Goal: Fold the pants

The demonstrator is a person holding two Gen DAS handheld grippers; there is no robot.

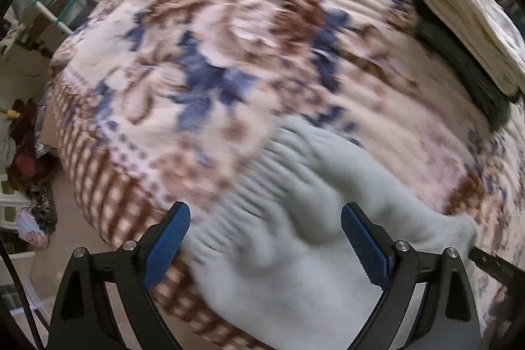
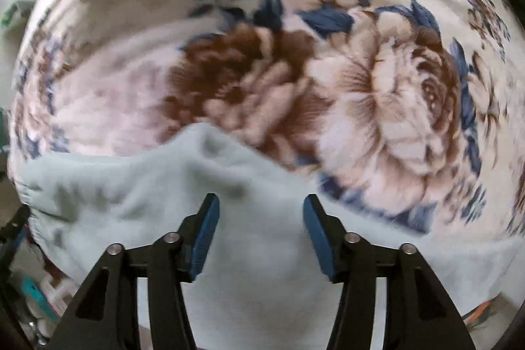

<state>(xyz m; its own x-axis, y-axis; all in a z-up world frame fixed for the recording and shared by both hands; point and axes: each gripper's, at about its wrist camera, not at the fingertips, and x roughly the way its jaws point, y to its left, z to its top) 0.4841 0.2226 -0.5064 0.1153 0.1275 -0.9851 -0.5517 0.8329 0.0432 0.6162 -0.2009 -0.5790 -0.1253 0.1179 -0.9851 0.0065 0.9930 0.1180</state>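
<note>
I have both grippers pointing down over the pale mint-green fleece pants, which lie at the near edge of the bed, on a plush floral blanket in cream, brown and blue. From the left wrist view the gathered elastic waistband runs diagonally toward the blanket's checked border, close to where the bed drops off to the floor.

My left gripper has its blue-padded jaws spread wide, with cloth showing below and between them but neither pad pressing on it. My right gripper also has its jaws parted, narrower than the left, and a raised hump of the pants sits just ahead of the tips; the pads look clear of the fabric there too. Both views are smeared, so I read fine contact with caution.

At the far right edge of the bed a folded cream cloth rests on a dark folded garment, well apart from my work.

My worries from here: the fleece is soft and thick, so a shallow pinch may catch only the top layer and drag the fold crooked. The hump could get pressed in as a crease. With the waistband so near the edge, a sideways tug might slide the pants off the bed.
</note>
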